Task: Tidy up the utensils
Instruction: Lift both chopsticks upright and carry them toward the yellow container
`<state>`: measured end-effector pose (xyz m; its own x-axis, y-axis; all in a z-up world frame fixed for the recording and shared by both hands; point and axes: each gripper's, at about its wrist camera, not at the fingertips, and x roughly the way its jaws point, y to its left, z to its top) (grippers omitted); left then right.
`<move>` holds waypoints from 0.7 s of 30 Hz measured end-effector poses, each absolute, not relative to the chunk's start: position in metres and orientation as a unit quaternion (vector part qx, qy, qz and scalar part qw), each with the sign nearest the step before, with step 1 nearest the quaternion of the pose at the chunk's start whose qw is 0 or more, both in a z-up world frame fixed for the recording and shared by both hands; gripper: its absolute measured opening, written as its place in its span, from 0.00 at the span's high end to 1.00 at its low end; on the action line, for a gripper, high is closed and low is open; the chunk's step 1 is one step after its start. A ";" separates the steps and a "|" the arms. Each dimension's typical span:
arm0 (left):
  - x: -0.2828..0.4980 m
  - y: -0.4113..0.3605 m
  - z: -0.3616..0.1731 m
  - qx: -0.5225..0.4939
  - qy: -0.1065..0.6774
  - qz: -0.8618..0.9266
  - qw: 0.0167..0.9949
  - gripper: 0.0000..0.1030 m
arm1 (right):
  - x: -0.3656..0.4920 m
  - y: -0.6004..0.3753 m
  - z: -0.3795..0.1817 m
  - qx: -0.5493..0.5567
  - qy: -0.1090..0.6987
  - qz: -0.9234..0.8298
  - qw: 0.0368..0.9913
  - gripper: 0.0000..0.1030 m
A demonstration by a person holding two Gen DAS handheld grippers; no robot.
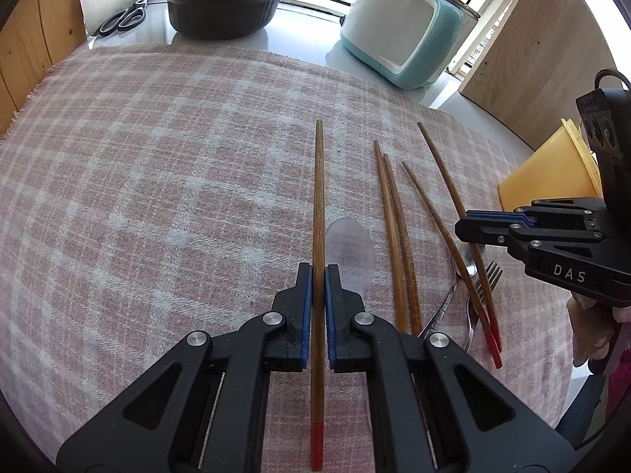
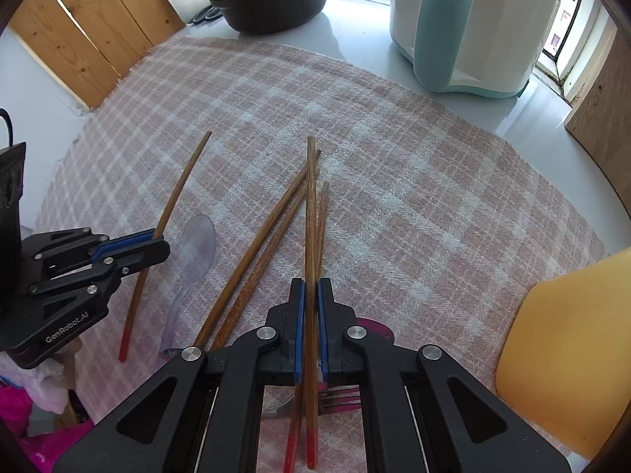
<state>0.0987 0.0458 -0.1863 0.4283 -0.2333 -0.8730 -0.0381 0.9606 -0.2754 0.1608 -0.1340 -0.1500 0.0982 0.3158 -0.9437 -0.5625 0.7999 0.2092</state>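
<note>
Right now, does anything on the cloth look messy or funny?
Yes. The loose chopsticks lie scattered and crossing instead of in neat pairs, one across the fork and metal spoon. A clear plastic spoon lies among them.

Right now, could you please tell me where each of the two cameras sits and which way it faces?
Left wrist: on the left tongs, looking steeply down along them at the checked cloth; they are shut on one red-tipped chopstick; the right tongs enter from the right.
Right wrist: on the right tongs, looking steeply down; they are shut on another chopstick; the left tongs enter from the left.
Shared: clear spoon, loose chopsticks, fork, black pot, teal appliance, yellow cup.
</note>
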 end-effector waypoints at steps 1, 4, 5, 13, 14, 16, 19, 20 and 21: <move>0.097 0.046 -0.184 -0.129 0.529 -0.058 0.837 0.96 | 0.160 -0.136 -0.148 -0.100 0.599 0.301 0.736 0.95; 0.091 0.046 -0.175 -0.133 0.519 -0.053 0.843 0.96 | 0.156 -0.142 -0.140 -0.096 0.590 0.305 0.742 0.95; 0.089 0.046 -0.171 -0.135 0.515 -0.053 0.845 0.96 | 0.155 -0.144 -0.137 -0.096 0.587 0.306 0.743 0.95; 0.071 0.036 -0.145 -0.144 0.486 -0.049 0.861 0.96 | 0.142 -0.162 -0.114 -0.089 0.565 0.315 0.758 0.96; 0.069 0.034 -0.142 -0.144 0.483 -0.050 0.862 0.96 | 0.140 -0.162 -0.112 -0.089 0.561 0.316 0.760 0.96; 0.065 0.030 -0.136 -0.144 0.476 -0.050 0.866 0.96 | 0.137 -0.167 -0.106 -0.089 0.555 0.319 0.763 0.95; 0.059 0.021 -0.129 -0.142 0.468 -0.052 0.871 0.96 | 0.131 -0.173 -0.097 -0.090 0.546 0.322 0.768 0.96; 0.058 0.018 -0.128 -0.141 0.465 -0.052 0.872 0.96 | 0.129 -0.176 -0.095 -0.090 0.543 0.323 0.770 0.96; 0.057 0.015 -0.126 -0.141 0.463 -0.053 0.873 0.96 | 0.127 -0.180 -0.092 -0.090 0.540 0.324 0.771 0.96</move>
<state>0.0567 0.0148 -0.1256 0.5654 -0.2238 -0.7938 -0.0380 0.9544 -0.2962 0.1271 -0.1795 -0.0919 0.2061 0.4030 -0.8917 -0.5967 0.7740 0.2119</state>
